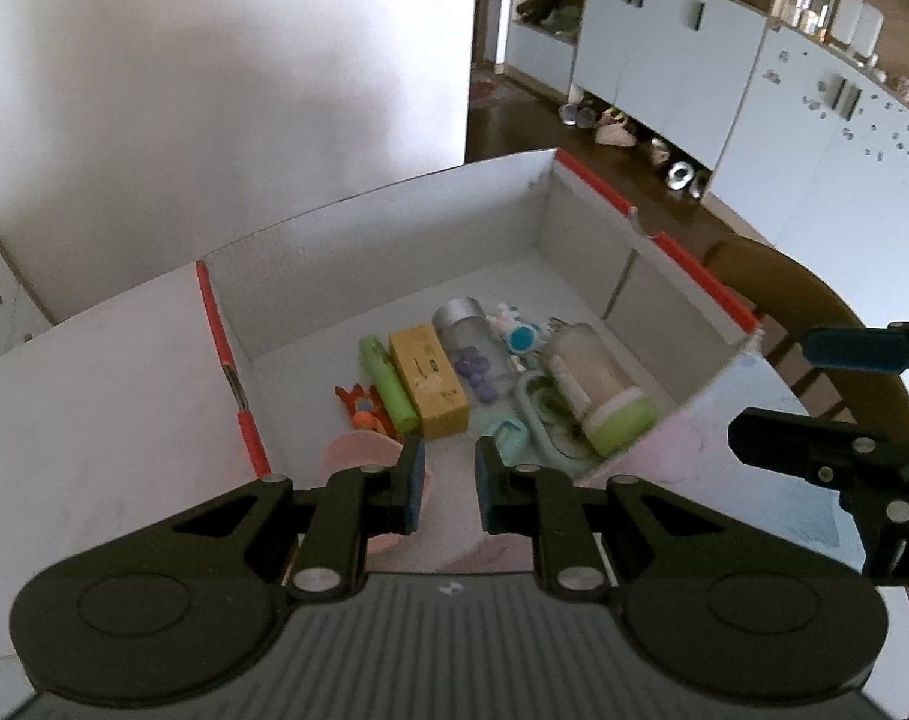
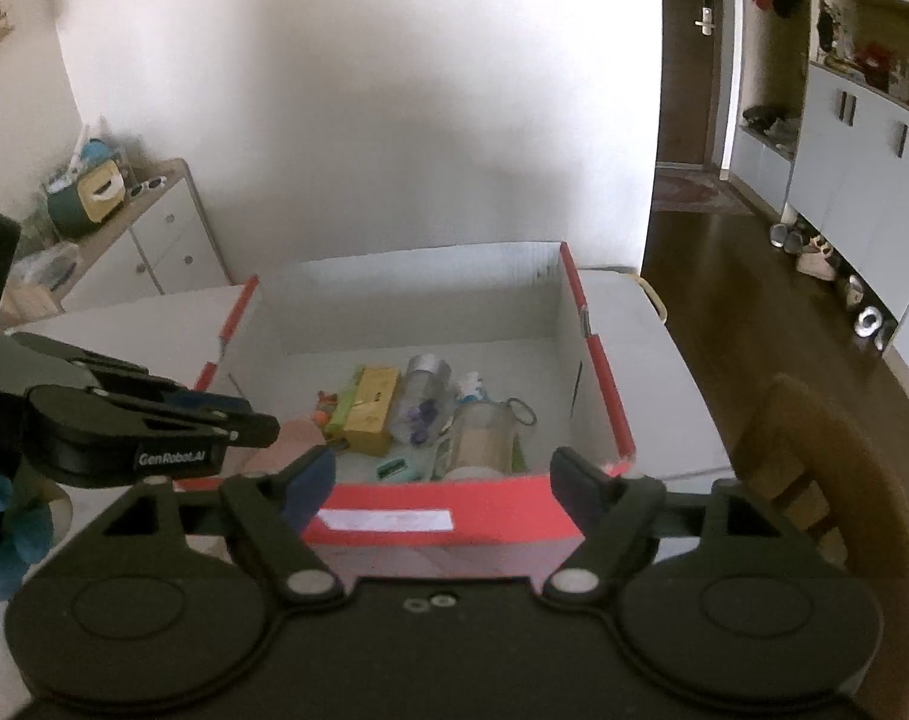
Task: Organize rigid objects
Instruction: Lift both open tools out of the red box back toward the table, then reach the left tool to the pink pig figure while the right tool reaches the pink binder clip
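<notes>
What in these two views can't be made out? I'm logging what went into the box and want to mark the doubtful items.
- Pink object, left wrist view: the left gripper covers its lower part; shape unclear.
- Items under the green-capped bottle: overlapped and blurred.
- Box contents nearest the front, right wrist view: cut off by its red wall.
- White label: text too blurred.
- Right gripper: open, holding nothing.

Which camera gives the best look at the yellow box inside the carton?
The left wrist view: the yellow box lies close and unobstructed, its whole top visible. The right wrist view shows it farther off, smaller and blurrier, among the other items.
</notes>
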`<state>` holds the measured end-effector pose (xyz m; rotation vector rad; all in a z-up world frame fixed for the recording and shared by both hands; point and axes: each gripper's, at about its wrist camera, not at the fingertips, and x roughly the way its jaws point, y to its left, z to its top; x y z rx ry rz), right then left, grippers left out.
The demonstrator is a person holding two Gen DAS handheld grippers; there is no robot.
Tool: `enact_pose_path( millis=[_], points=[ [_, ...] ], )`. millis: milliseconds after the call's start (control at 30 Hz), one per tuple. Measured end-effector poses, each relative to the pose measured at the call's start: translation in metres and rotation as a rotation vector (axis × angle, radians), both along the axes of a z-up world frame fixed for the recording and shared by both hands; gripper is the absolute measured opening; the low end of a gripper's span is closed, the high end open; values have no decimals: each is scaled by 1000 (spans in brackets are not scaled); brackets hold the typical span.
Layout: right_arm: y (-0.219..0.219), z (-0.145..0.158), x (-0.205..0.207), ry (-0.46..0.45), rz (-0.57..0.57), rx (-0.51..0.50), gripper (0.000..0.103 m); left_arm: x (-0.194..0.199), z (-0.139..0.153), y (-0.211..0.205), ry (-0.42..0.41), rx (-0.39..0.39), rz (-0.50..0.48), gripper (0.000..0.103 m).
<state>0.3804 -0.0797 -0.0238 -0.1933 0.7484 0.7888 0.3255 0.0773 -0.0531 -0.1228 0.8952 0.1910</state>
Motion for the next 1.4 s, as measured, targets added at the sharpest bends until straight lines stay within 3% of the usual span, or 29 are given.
enact_pose_path(
  millis=[667,1000,1067,1100,1133,1200,1400],
  points=[
    [-53,9,-77,22,-51,86,87,-91,18,-29,-84,-39,-72,17],
    [-70,-8,-94,60,-89,85,88,-121,1,-47,-73,-81,-112,18],
    [-73,-12,-97,71,-96,84,88,-126,-4,-50,-64,-95,-115,28],
    [-74,-15,-98,77,-98,82,88,-129,-7,-52,-63,-99,-115,39],
    [-76,-17,-99,82,-100,79,88,-131,-10,-54,-63,-98,-114,55],
    [-78,-22,-102,85,-105,68,88,-137,-15,-58,-74,-86,-114,70],
    [-86,-36,-96,106,-129,41,89,-145,-29,-68,-83,-86,-121,72]
  ],
)
